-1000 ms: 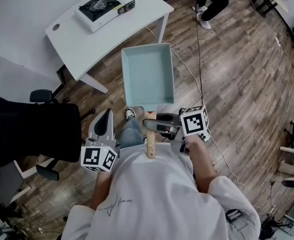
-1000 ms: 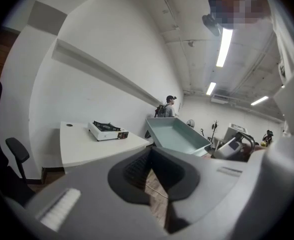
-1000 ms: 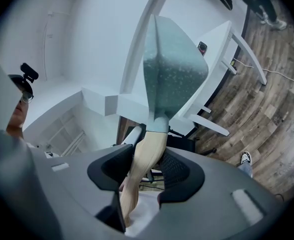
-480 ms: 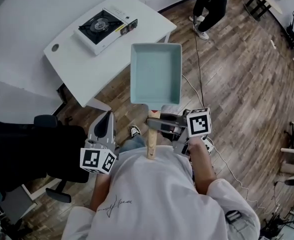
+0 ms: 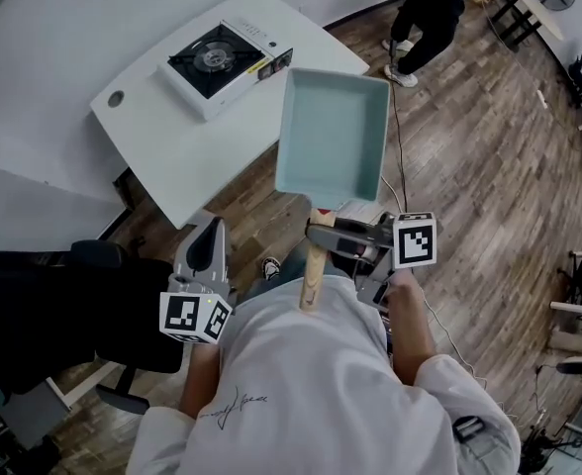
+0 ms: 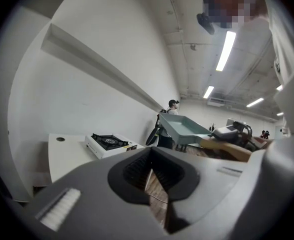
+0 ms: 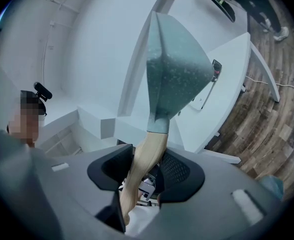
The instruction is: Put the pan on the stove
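Note:
A light teal rectangular pan [image 5: 331,132] with a wooden handle [image 5: 311,277] hangs in the air over the wooden floor, just off the near right corner of the white table [image 5: 162,137]. My right gripper [image 5: 321,237] is shut on the handle, close to the pan body; the right gripper view shows the handle [image 7: 146,159] clamped between the pads and the pan [image 7: 174,69] rising ahead. The black-topped white stove [image 5: 222,59] sits on the table to the pan's left. My left gripper [image 5: 208,234] is shut and empty, low at the left; its view shows the stove [image 6: 109,143] and the pan [image 6: 184,129].
A person [image 5: 425,8] stands on the floor beyond the table. A cable [image 5: 402,156] runs across the planks under the pan. A black office chair [image 5: 63,305] stands at the left. Furniture legs and stands line the right edge.
The pan has travelled forward with my right gripper and now reaches the table's corner beside the stove. The table and stove sit closer in view. The left gripper holds its place.

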A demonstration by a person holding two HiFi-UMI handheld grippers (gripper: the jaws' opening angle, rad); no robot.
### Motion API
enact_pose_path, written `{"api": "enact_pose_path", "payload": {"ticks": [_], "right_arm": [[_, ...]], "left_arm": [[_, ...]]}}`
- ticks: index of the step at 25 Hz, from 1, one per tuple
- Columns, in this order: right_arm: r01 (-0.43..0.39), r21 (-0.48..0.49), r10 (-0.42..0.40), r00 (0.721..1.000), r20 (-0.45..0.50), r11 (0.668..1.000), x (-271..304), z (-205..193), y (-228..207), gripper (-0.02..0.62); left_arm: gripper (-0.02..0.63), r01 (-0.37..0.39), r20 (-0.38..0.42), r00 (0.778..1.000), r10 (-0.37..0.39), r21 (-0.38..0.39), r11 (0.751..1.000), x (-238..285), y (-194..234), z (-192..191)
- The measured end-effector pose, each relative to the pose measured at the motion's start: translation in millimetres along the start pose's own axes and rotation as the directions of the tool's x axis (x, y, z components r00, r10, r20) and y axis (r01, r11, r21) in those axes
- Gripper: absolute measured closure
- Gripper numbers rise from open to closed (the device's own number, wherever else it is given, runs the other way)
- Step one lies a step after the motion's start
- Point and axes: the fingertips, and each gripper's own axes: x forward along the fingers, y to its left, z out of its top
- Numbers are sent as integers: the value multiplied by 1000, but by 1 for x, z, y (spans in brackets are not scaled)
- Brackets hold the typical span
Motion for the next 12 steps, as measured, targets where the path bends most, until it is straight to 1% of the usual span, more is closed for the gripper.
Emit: {"api": "enact_pose_path", "payload": {"ticks": [6, 12], "right_arm": [[2, -9, -2, 1000, -14, 1000, 20, 32, -14, 431], [-28, -29, 26, 996, -82, 999, 43, 71, -38, 431]], "left_arm": [[551, -37, -2, 999, 37, -39, 999, 16, 25, -2], [551, -107, 5, 994, 107, -33, 994, 55, 54, -2]]}}
